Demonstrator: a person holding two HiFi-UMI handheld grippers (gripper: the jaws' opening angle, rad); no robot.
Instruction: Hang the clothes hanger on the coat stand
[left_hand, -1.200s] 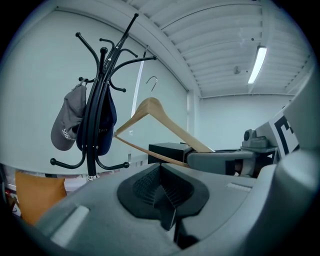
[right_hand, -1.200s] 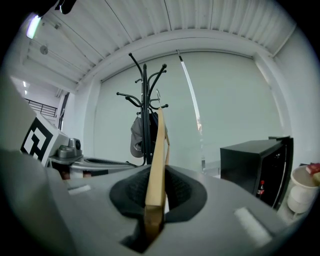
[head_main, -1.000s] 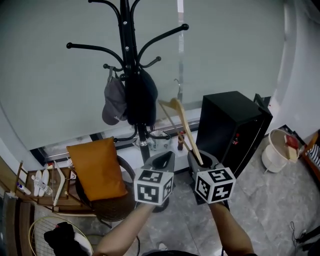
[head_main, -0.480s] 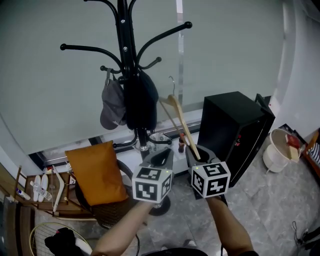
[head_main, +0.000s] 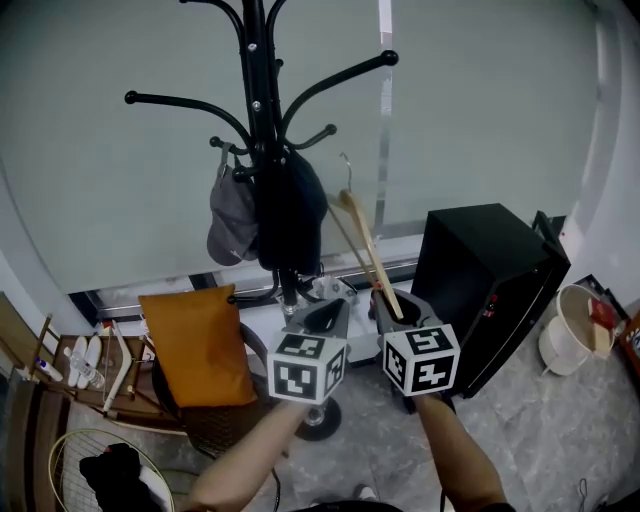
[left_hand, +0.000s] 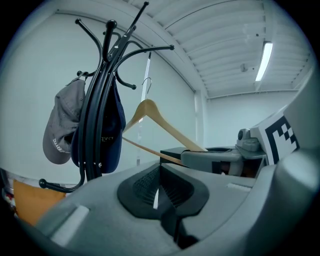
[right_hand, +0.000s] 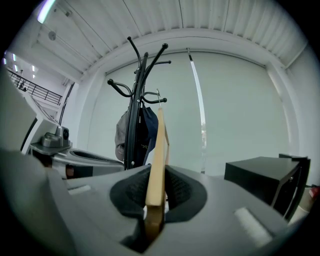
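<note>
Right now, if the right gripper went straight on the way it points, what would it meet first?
Probably the dark cap on the coat stand: the wooden hanger clamped in the right gripper points toward it. Depth is unclear; a little further right, only the window blind lies behind.

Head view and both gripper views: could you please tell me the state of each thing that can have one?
right tongs: shut on the wooden hanger.
left tongs: shut, nothing between them.
wooden hanger: tilted, hook free, not yet on the coat stand.
coat stand: upright, visible upper arms bare.
grey cap: hanging on the coat stand.
dark cap: hanging on the coat stand.
</note>
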